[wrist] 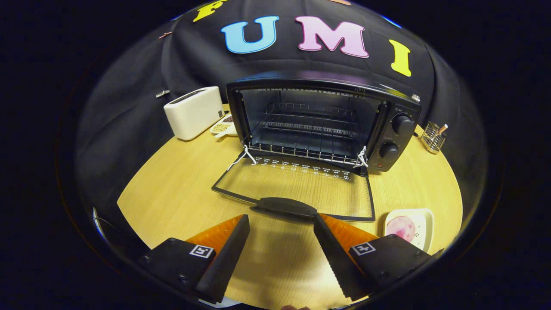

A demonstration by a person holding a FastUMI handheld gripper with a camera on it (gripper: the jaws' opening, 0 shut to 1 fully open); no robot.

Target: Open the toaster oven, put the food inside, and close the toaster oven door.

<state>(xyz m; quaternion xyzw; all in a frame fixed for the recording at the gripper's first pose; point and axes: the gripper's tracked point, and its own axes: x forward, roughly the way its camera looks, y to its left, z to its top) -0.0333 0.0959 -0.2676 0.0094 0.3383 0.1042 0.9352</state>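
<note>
The black metal toaster oven (323, 118) stands open, my gripper (282, 219) spread empty; I risk snagging its lowered glass door (297, 185) reaching the pink food (400, 227).

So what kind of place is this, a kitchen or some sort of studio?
It looks like a staged booth, not a real kitchen: black cloth hangs behind a round wooden table set with a toaster oven, door down, a white toaster and food on a plate. The gripper hovers open before the door.

Black toaster oven (318, 120), pink food (400, 227), wood-grain table (172, 189).
</note>
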